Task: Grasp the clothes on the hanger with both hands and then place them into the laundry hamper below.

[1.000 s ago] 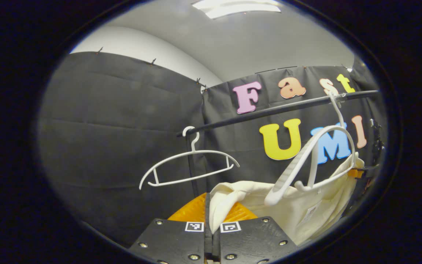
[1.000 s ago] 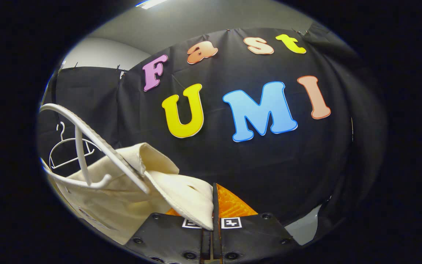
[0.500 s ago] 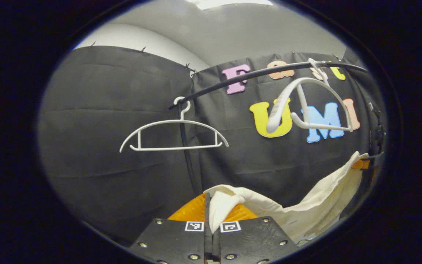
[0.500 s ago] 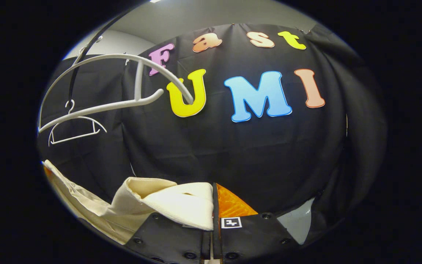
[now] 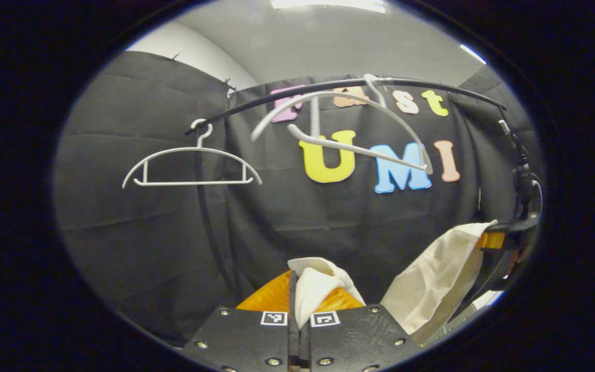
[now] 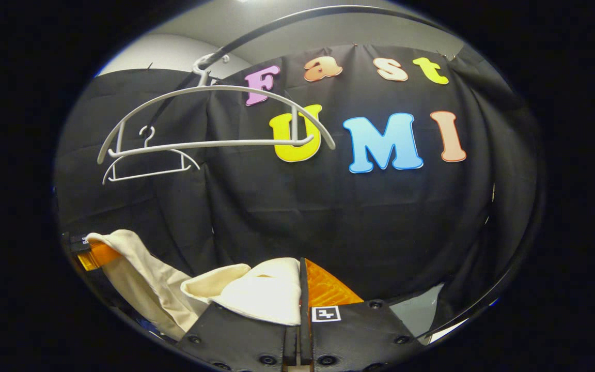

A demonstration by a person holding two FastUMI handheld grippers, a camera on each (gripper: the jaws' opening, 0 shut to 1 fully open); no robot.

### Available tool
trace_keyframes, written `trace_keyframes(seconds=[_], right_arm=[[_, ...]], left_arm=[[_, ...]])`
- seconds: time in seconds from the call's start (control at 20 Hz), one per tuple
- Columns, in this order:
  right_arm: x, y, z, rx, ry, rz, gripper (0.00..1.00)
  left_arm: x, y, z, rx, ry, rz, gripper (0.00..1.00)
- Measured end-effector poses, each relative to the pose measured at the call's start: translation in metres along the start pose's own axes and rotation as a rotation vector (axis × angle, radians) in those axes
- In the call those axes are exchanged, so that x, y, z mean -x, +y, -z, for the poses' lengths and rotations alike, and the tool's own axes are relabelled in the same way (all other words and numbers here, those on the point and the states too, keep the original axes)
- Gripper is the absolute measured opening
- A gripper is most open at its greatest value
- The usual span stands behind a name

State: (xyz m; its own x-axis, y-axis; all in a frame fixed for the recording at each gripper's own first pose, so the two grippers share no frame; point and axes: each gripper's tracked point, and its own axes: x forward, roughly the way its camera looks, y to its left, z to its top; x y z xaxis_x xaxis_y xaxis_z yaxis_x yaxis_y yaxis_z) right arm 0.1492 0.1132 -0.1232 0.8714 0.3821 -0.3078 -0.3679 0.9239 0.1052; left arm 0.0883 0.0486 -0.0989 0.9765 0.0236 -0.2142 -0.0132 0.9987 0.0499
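In the left gripper view, the left gripper (image 5: 297,315) is seen at the bottom edge with its two fingers pressed together on a fold of cream cloth (image 5: 314,288), so a corner of the garment is held fast. Farther off at the right of that view, the other end of the same garment (image 5: 434,279) is clamped by the right gripper (image 5: 494,242), and the cloth hangs slack between the two.

In the right gripper view, the right gripper (image 6: 300,310) is likewise closed narrow on a thick fold of the cream cloth (image 6: 261,289), with the left gripper (image 6: 91,254) seen at the far left edge holding the other end.

Above and behind, two white hangers (image 5: 191,168) (image 5: 344,126) are left bare on a dark rail (image 5: 328,85), well apart from the garment. The nearer hanger (image 6: 215,121) is tilted on the rail.

The garment is judged to be off its hanger and gripped at both ends, so the first part is done. The lowering into the laundry hamper is judged to remain; the hamper itself cannot be made out
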Motion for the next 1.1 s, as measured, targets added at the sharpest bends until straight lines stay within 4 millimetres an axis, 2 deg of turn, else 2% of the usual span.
trace_keyframes(seconds=[0.15, 0.25, 0.35, 0.45, 0.75, 1.0, 1.1], right_arm=[[0.022, 0.023, 0.016, -0.009, 0.024, -0.064, 0.06], [0.037, 0.030, 0.030, 0.003, 0.042, -0.082, 0.06], [0.045, 0.029, 0.051, 0.012, 0.073, -0.078, 0.07], [0.053, 0.024, 0.078, 0.011, 0.122, -0.066, 0.09], [0.071, 0.007, 0.165, 0.004, 0.267, -0.027, 0.08], [0.071, -0.007, 0.222, 0.010, 0.363, 0.008, 0.08], [0.069, -0.015, 0.244, 0.020, 0.408, 0.027, 0.08]], left_arm=[[-0.004, -0.045, 0.009, -0.008, 0.005, 0.108, 0.01], [0.000, -0.068, 0.016, -0.001, 0.010, 0.168, 0.01], [0.015, -0.089, 0.031, -0.016, 0.020, 0.205, 0.01], [0.019, -0.105, 0.049, -0.040, 0.043, 0.223, 0.02], [0.020, -0.132, 0.124, -0.076, 0.158, 0.274, 0.01], [0.013, -0.152, 0.183, -0.085, 0.254, 0.303, 0.01], [0.010, -0.155, 0.215, -0.096, 0.306, 0.298, 0.01]])
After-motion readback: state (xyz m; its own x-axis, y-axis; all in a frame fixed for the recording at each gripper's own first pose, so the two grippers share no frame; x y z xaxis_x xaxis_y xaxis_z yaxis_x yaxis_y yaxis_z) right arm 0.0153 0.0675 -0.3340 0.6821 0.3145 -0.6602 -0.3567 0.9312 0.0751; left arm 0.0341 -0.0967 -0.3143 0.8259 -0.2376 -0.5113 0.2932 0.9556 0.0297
